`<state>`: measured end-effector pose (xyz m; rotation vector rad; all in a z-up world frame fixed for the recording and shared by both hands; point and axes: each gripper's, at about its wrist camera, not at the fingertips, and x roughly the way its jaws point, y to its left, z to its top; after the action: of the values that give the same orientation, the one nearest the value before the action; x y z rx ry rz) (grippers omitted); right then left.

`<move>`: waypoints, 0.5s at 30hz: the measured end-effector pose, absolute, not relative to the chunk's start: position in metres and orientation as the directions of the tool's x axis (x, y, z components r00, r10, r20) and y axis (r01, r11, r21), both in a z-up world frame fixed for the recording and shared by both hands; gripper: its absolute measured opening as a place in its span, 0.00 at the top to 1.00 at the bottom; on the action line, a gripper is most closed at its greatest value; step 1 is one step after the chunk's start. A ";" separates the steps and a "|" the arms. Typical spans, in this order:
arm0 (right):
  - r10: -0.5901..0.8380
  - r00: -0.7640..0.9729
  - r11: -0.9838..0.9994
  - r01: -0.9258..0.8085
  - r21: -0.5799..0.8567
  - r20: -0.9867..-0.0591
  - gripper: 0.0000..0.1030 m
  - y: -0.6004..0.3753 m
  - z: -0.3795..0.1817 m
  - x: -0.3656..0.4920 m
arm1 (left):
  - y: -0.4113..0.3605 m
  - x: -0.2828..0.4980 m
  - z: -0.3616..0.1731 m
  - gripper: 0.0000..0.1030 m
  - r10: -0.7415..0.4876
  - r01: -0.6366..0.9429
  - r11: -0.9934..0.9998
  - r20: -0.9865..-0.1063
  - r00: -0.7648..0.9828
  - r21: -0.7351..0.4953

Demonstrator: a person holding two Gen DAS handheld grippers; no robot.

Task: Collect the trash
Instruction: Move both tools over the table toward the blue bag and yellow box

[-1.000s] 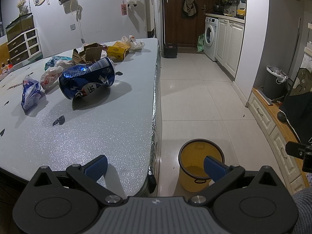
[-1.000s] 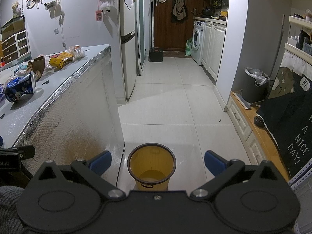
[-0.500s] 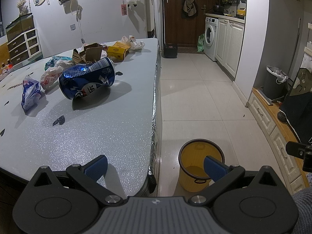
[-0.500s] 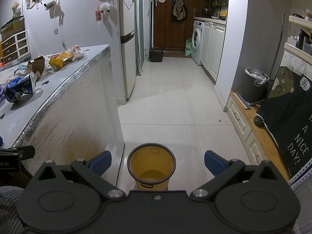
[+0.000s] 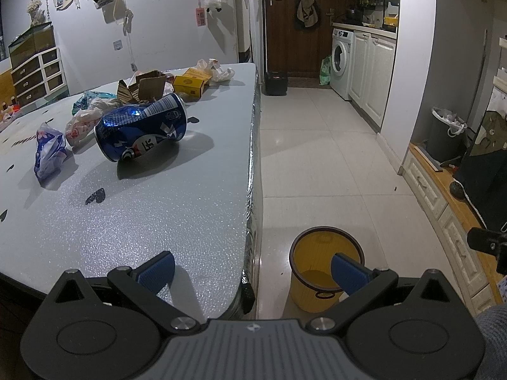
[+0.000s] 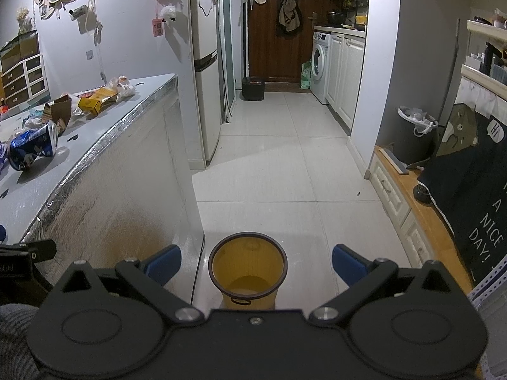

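Left gripper [image 5: 252, 269]: blue-padded fingers [image 5: 157, 270] spread wide, nothing between them. It hangs over the near corner of the grey speckled table [image 5: 158, 221], one finger above the tabletop, the other out past the edge over the floor.

Right gripper [image 6: 256, 262]: also wide open and empty, held lower, beside the table's foil-wrapped side, over the white tiles.

Yellow bin [image 6: 248, 274] stands on the floor just off the table corner. Seen from the right wrist it sits centred between the right gripper's fingers, below them; from the left wrist its rim [image 5: 326, 232] shows just behind the left gripper's right finger.

Trash, all on the tabletop, ahead and to the left of the left gripper, well apart from it:
- crushed blue can [image 5: 142, 131], lying on its side, nearest; white lightning marks and one large white character on it, brand not readable
- blue-and-white wrapper [image 5: 49, 153] left of the can
- white plastic bag [image 5: 84, 118] with red print, illegible, just behind the can
- torn brown carton [image 5: 145, 87] farther back
- yellow box [image 5: 191, 84], then another crumpled bag [image 5: 218, 69] at the far end

Dark cloth [image 6: 475, 190] on the right reads "HI" and "A NICE DAY!".
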<state>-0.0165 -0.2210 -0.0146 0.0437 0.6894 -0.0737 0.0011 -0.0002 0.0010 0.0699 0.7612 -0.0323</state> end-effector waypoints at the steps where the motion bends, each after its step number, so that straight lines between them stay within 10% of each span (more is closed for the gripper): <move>1: -0.051 0.770 0.996 0.082 0.019 -0.636 0.00 -0.221 -0.014 -0.016 | -0.001 0.000 0.002 0.00 -0.004 0.054 0.997 -0.689 0.724 0.052; 15: 0.009 0.815 0.997 0.039 0.070 -0.580 0.00 -0.225 -0.005 -0.012 | 0.024 0.007 0.016 0.00 -0.043 0.064 0.998 -0.643 0.765 0.009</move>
<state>-0.0122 -0.2246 -0.0052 0.0804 0.6188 -0.0160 0.0068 0.0242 0.0162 0.0310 0.6976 -0.0580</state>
